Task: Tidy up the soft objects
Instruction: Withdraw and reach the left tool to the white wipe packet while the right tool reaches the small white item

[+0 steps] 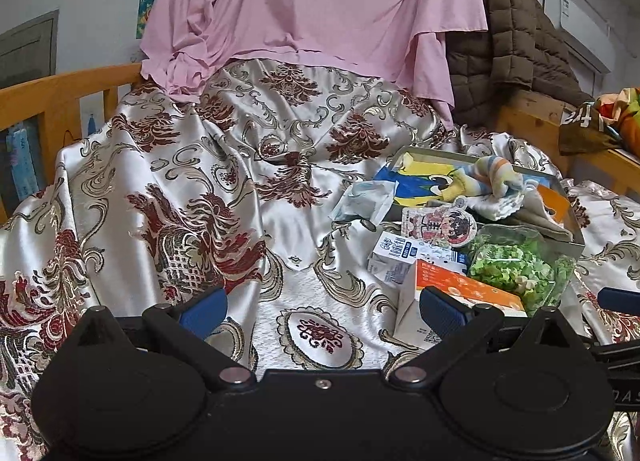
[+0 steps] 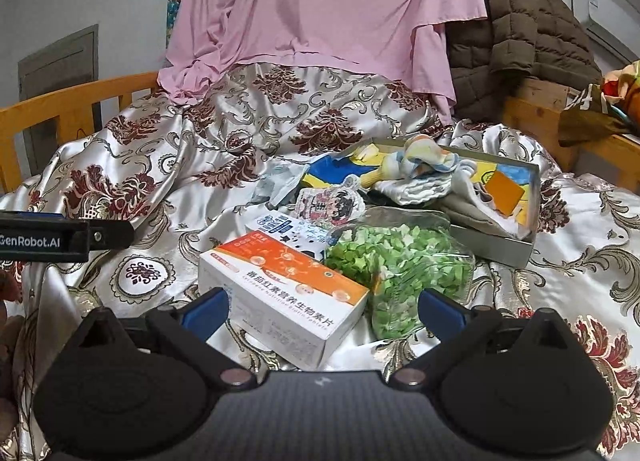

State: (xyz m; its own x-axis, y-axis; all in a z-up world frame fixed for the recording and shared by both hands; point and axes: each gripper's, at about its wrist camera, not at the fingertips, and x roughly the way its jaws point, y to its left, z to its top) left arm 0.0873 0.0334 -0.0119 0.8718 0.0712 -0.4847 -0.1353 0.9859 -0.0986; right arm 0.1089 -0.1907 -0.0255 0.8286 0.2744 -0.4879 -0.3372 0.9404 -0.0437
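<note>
A shallow tin box lies on the bed. It holds a striped soft toy, a white cloth and a grey cloth. In front of it lie a bag of green pieces, an orange-and-white carton, a small white-and-blue box, a cartoon plush tag and a crumpled pale blue mask. My left gripper is open over bare satin. My right gripper is open, low over the carton.
A patterned satin cover spreads over the bed. A pink sheet and a brown quilted jacket hang at the back. Wooden rails edge the bed at left and right. The left gripper's side shows at left.
</note>
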